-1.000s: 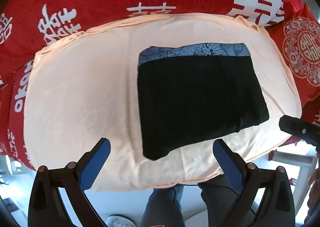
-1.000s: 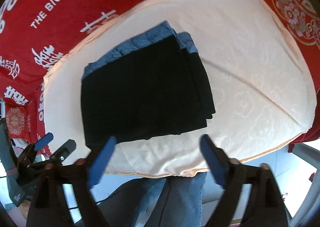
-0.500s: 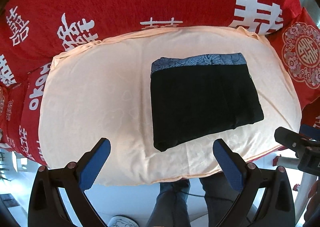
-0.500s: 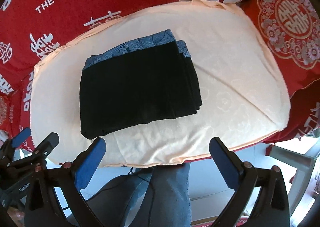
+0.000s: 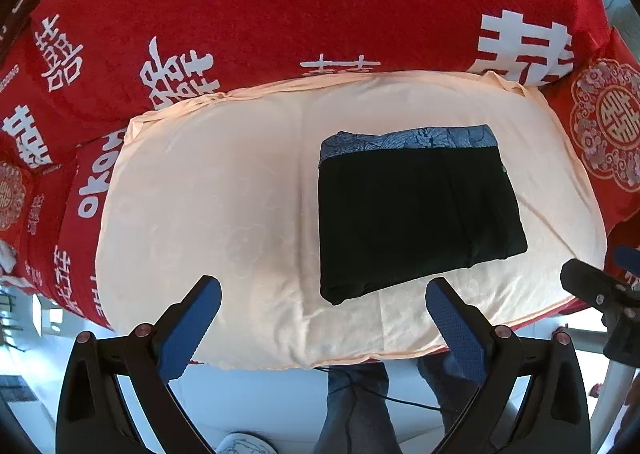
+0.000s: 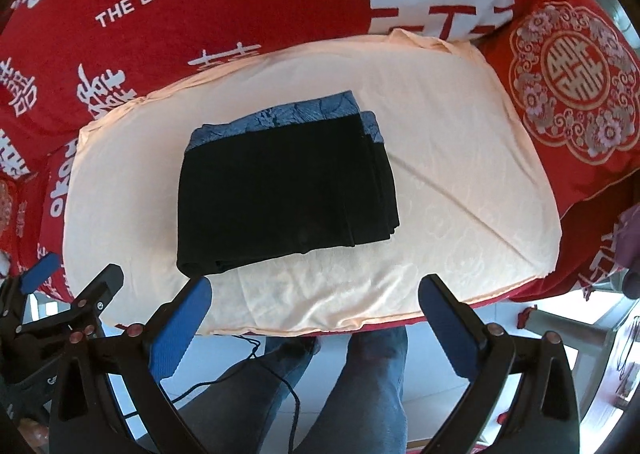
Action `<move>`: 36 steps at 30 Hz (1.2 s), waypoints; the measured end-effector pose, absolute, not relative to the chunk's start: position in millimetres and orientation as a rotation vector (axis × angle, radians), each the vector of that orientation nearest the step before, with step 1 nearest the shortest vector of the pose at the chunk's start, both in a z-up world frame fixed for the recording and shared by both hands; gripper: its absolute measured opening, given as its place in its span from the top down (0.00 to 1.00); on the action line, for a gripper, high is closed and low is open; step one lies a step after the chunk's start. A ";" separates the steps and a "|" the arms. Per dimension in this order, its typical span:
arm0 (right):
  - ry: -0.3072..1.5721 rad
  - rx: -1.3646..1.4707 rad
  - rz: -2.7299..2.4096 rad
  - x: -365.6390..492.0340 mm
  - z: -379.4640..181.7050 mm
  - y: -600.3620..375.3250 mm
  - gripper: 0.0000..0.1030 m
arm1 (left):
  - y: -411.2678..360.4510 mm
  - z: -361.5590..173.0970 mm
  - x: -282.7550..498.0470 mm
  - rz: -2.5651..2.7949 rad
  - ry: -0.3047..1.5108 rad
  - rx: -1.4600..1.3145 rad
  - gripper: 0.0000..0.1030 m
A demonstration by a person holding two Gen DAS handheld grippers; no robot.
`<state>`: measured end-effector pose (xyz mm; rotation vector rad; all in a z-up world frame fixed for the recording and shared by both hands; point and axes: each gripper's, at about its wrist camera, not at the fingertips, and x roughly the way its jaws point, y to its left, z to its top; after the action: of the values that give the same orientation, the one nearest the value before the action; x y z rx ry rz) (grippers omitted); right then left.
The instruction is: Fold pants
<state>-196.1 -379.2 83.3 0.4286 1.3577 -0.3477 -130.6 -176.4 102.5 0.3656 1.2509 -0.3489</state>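
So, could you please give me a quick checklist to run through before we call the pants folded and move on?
1. Pants folded into a compact rectangle: ok.
2. Pants resting fully on the cream cushion: ok.
3. Layer edges aligned at the right side: not ok, staggered.
4. Left gripper jaws open, empty: ok.
5. Right gripper jaws open, clear of the fabric: ok.
6. Underside layers smooth: cannot tell.

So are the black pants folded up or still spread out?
Folded. The pants lie as a compact rectangle on the cream cushion, layered edges stacked along one side.
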 end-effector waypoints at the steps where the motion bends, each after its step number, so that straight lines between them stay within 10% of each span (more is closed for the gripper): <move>1: 1.358 0.420 -0.343 -195.5 84.7 -379.6 0.00 | -176.3 103.0 -131.1 -0.341 1.253 0.362 0.00; 36: 1.392 0.365 -0.282 -186.9 92.6 -402.2 0.00 | -199.0 112.8 -129.9 -0.289 1.263 0.361 0.00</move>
<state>-186.9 -402.2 92.6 0.3652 1.3921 -0.2818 -129.9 -199.0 112.8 0.3613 1.2627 -0.2888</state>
